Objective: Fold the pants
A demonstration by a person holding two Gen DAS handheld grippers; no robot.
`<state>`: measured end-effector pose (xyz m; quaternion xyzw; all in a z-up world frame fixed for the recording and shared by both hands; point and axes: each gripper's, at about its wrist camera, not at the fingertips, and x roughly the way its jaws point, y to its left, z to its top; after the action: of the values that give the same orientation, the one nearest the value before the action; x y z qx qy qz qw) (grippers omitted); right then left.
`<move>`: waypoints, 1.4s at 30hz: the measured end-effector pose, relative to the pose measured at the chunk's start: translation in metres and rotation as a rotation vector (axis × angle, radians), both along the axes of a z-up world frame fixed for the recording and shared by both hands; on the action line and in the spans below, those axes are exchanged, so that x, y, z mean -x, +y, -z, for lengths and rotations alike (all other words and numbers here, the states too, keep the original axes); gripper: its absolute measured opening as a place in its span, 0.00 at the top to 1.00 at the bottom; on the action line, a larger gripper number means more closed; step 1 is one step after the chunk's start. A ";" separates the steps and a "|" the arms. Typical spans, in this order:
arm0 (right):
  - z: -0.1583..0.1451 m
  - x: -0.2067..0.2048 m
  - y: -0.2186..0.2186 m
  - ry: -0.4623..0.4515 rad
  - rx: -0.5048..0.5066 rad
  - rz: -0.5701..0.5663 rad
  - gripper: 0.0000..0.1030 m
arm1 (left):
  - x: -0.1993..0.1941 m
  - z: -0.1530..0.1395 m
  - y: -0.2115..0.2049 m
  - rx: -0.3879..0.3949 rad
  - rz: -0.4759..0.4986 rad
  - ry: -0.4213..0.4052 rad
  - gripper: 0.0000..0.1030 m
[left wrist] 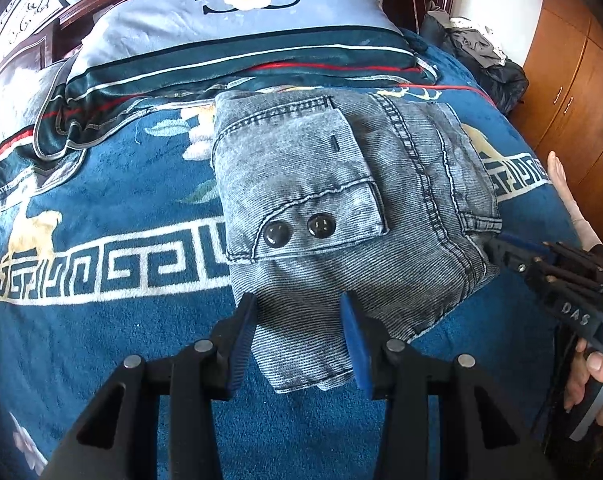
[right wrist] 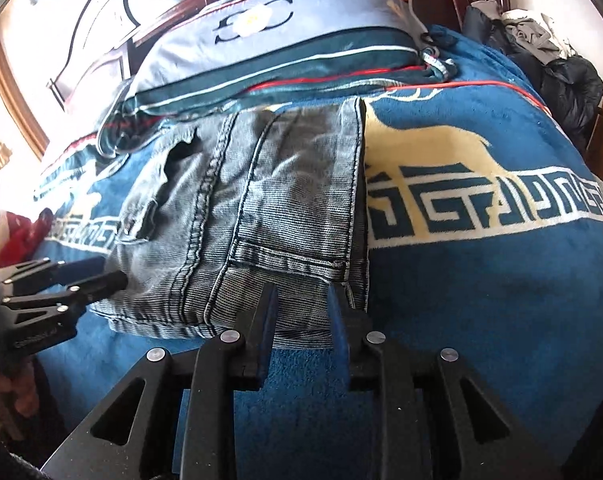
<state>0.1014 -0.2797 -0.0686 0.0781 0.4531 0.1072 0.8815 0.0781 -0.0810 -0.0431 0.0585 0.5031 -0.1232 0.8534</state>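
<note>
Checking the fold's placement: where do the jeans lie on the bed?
The folded jeans lie mid-bed on the blue blanket, just below the pillow, near edge between both grippers.

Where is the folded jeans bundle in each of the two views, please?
Left wrist view: jeans in the centre, two black buttons facing the camera.
Right wrist view: jeans centre-left, seams running away from the camera.
Shared landmark: the pillow with a flower logo behind them.

Your left claw (left wrist: 301, 336) is black, with ribbed blue pads (left wrist: 357, 348) and round silver screws (left wrist: 203, 346). Your right claw (right wrist: 303, 320) matches it, and white "DAS" lettering (left wrist: 576, 313) sits at three o'clock in the left view.
</note>
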 end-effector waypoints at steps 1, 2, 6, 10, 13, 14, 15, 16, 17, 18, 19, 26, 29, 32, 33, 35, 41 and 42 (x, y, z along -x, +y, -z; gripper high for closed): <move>0.003 -0.001 0.000 0.006 0.013 -0.008 0.76 | 0.000 0.001 0.000 0.002 -0.003 0.001 0.55; 0.005 -0.001 0.001 0.004 0.022 -0.015 0.76 | 0.000 0.001 0.000 0.001 -0.006 0.000 0.53; 0.007 0.000 0.000 -0.002 0.018 -0.018 0.75 | 0.000 0.000 0.000 -0.005 -0.012 0.001 0.52; -0.001 0.004 -0.006 0.004 -0.044 0.007 0.57 | 0.002 -0.006 -0.002 -0.030 -0.012 -0.012 0.52; -0.011 0.011 -0.007 -0.032 -0.056 0.015 0.43 | 0.004 -0.011 0.001 -0.037 -0.015 -0.028 0.43; -0.013 0.013 -0.007 -0.042 -0.049 0.016 0.41 | 0.005 -0.012 0.003 -0.037 -0.022 -0.032 0.38; -0.016 0.016 -0.007 -0.052 -0.049 0.016 0.40 | 0.005 -0.014 0.005 -0.032 -0.030 -0.033 0.36; -0.017 0.017 -0.007 -0.055 -0.051 0.018 0.38 | 0.005 -0.015 0.008 -0.022 -0.037 -0.032 0.34; -0.018 0.018 -0.007 -0.056 -0.054 0.020 0.36 | 0.006 -0.016 0.011 -0.010 -0.043 -0.030 0.31; -0.019 0.019 -0.007 -0.060 -0.056 0.024 0.35 | 0.006 -0.017 0.014 -0.002 -0.050 -0.028 0.30; -0.020 0.019 -0.007 -0.062 -0.055 0.026 0.32 | 0.006 -0.018 0.016 0.002 -0.054 -0.028 0.27; -0.020 0.020 -0.010 -0.070 -0.064 0.052 0.22 | 0.010 -0.022 0.018 0.017 -0.044 -0.032 0.16; -0.019 0.018 -0.015 -0.057 -0.102 0.079 0.21 | 0.008 -0.022 0.019 0.030 -0.049 -0.029 0.15; -0.018 0.017 -0.020 -0.056 -0.117 0.094 0.21 | 0.006 -0.022 0.021 0.049 -0.063 -0.024 0.15; -0.019 0.017 -0.021 -0.060 -0.118 0.101 0.21 | 0.005 -0.022 0.022 0.055 -0.067 -0.021 0.15; -0.020 0.017 -0.021 -0.068 -0.122 0.103 0.20 | 0.004 -0.022 0.024 0.062 -0.075 -0.019 0.14; -0.018 0.005 -0.020 -0.045 -0.176 0.073 0.16 | -0.009 -0.023 0.033 0.108 -0.102 -0.015 0.10; -0.016 0.000 -0.021 -0.033 -0.185 0.072 0.16 | -0.015 -0.021 0.034 0.106 -0.107 -0.011 0.10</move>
<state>0.1010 -0.3004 -0.0526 0.1734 0.4235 0.1183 0.8813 0.0930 -0.0471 -0.0220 -0.0131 0.4936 -0.1038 0.8634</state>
